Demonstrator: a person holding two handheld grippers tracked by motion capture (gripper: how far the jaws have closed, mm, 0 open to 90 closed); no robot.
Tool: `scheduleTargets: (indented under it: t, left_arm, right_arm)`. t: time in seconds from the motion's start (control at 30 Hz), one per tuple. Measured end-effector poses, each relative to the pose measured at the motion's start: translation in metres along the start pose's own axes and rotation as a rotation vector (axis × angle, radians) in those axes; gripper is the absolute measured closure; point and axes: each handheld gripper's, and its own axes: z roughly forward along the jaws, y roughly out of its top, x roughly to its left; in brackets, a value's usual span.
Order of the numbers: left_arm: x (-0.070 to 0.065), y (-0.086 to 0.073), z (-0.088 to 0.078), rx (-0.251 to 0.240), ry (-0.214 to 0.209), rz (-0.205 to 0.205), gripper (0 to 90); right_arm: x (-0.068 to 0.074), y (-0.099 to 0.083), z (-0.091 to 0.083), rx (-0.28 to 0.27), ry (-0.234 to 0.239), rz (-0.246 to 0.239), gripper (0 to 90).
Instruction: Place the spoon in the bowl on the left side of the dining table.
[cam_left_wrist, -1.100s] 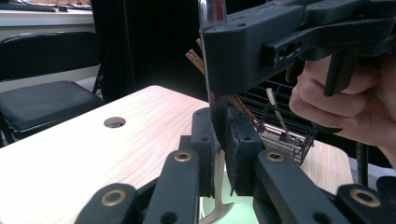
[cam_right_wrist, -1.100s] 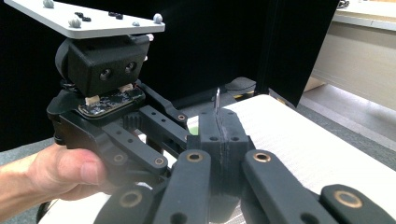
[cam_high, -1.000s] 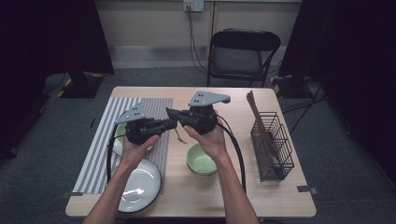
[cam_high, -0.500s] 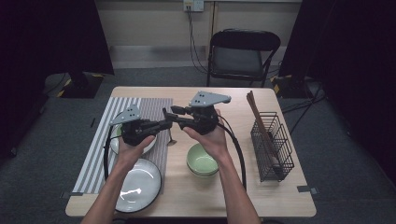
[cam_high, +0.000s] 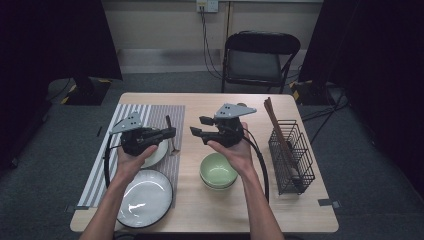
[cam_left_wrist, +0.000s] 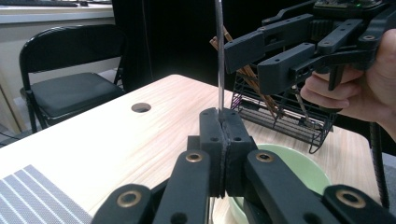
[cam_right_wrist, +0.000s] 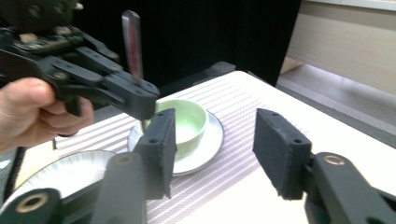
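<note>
Landmark = striped placemat (cam_high: 102, 165), left part of the table (cam_high: 300, 220).

Far left, on the mat's near end: big white plate (cam_high: 145, 199), empty. Further up the mat, a small green bowl on a white saucer (cam_right_wrist: 205, 144); the bowl (cam_right_wrist: 184, 121) sits centred on it.

Above that saucer, over the mat's right half: left gripper (cam_high: 167, 133), jaws pressed together on a metal utensil (cam_left_wrist: 219, 60). It's a thin flat handle (spoon or fork, working end hidden) standing up from the pads, tip down toward the saucer.

Just right of the mat's edge: right gripper (cam_high: 200, 127), jaws apart, nothing between them; they've just been opening. Its pads point back at the left gripper, near but not touching.

Right of the mat, near table edge: stacked green bowls (cam_high: 218, 170), under the right hand.

Well right of the mat: black wire basket (cam_high: 292, 155) w/ brown chopsticks (cam_high: 274, 117) leaning out.

Step, as I read it: hand-over done, utensil now w/ left gripper alone; placing comes next. Next move likely needs left gripper to lower & tilt the utensil flat onto the mat beside the saucer, clear of the bowl rim, then open. Right gripper should back off first so the jaws don't clash.
</note>
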Motion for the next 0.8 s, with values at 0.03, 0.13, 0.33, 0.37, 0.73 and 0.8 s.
scheduleTargets:
  t: [0.03, 0.13, 0.33, 0.37, 0.73, 0.8]
  left_arm:
    - [0.001, 0.000, -0.001, 0.010, 0.008, 0.004, 89.7]
    - [0.004, 0.000, -0.005, 0.015, 0.019, 0.005, 89.7]
    - [0.014, -0.001, -0.015, 0.012, 0.038, 0.000, 89.7]
    - [0.015, -0.001, -0.016, 0.014, 0.040, -0.004, 89.7]
    - [0.035, -0.008, -0.039, 0.035, 0.090, -0.005, 89.7]
    - [0.039, -0.010, -0.043, 0.031, 0.095, -0.022, 89.8]
  right_arm:
    - [-0.001, -0.001, 0.000, 0.001, -0.004, 0.004, 47.6]
    - [-0.005, -0.004, 0.000, 0.018, -0.004, 0.005, 44.1]
    - [-0.011, -0.012, 0.005, 0.064, -0.050, -0.001, 38.6]
    - [-0.011, -0.014, 0.006, 0.068, -0.045, 0.001, 38.3]
    - [-0.027, -0.039, 0.011, 0.136, -0.075, 0.046, 32.5]
    - [-0.032, -0.043, 0.009, 0.140, -0.080, 0.064, 30.9]
